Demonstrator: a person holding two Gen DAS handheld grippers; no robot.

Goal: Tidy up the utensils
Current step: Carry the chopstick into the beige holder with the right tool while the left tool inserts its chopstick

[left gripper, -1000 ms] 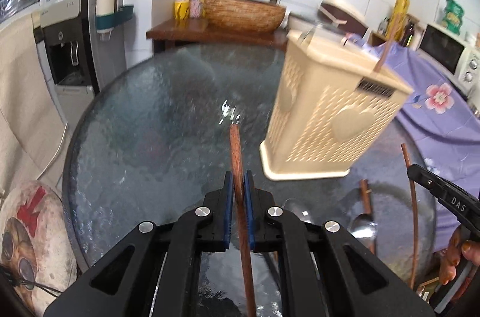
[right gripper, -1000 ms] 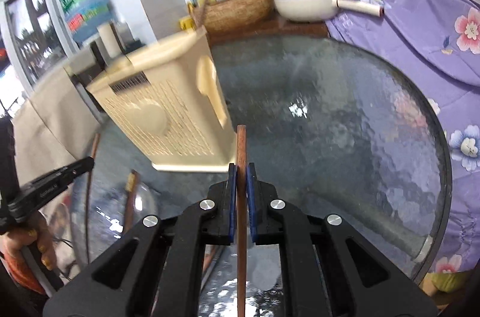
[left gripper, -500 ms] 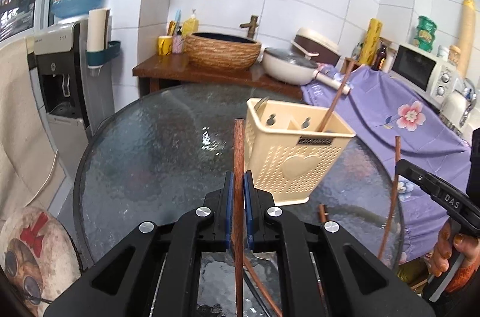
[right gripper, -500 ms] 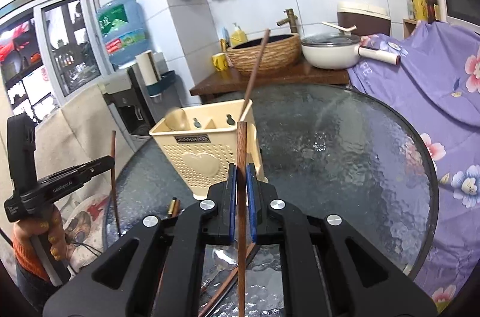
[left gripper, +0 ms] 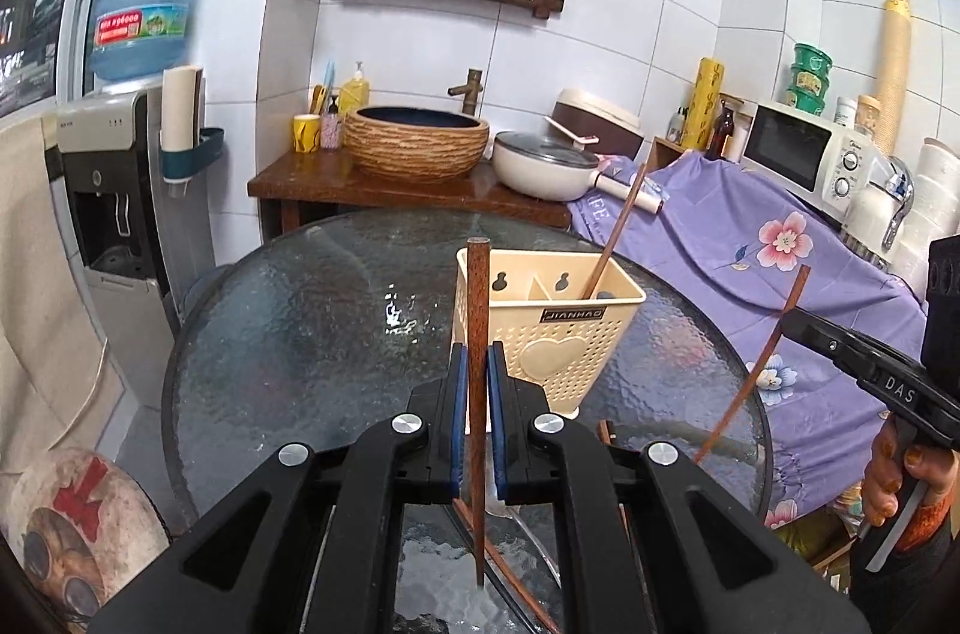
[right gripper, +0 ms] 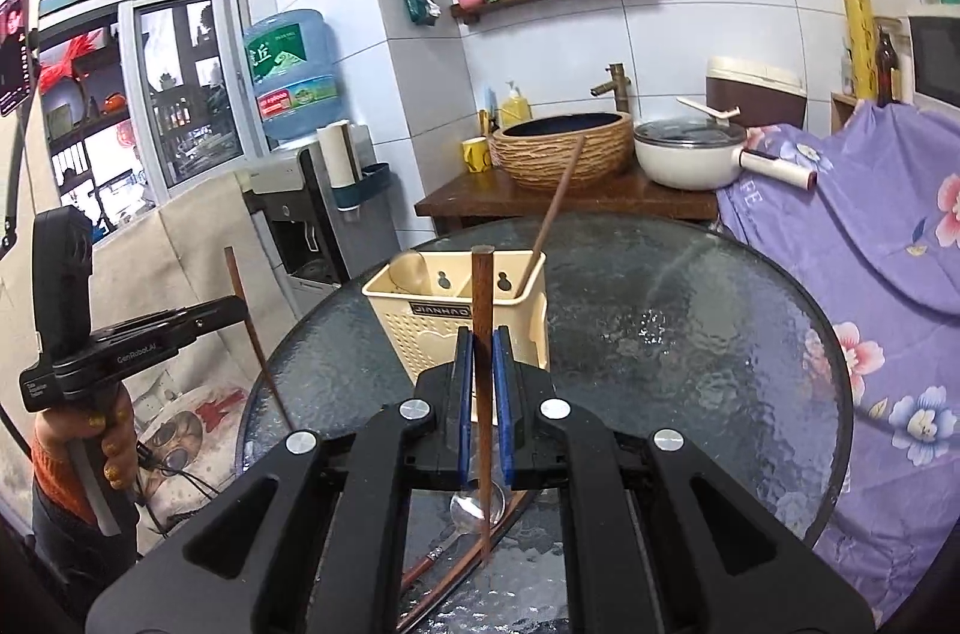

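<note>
My left gripper [left gripper: 474, 382] is shut on a brown wooden chopstick [left gripper: 477, 310], held upright above the glass table. My right gripper [right gripper: 482, 364] is shut on a second wooden chopstick [right gripper: 482, 298], also upright. The cream utensil holder [left gripper: 555, 334] stands on the table beyond both grippers, with one chopstick [left gripper: 618, 229] leaning in its right compartment; in the right wrist view the holder [right gripper: 420, 328] also holds a spoon on its left. A metal spoon [right gripper: 477, 508] and loose chopsticks [right gripper: 462, 562] lie on the table below the grippers. The right gripper shows at the right edge [left gripper: 798, 328].
The round glass table [left gripper: 300, 334] ends close on all sides. A wooden counter with a woven basin [left gripper: 417, 142] and a white pan [left gripper: 549, 163] stands behind. A purple flowered cloth [left gripper: 780, 250] is at the right, a water dispenser [left gripper: 114, 190] at the left.
Both grippers have risen and pulled back with their chopsticks; the holder now looks smaller and farther away, and the chopsticks stand upright.
</note>
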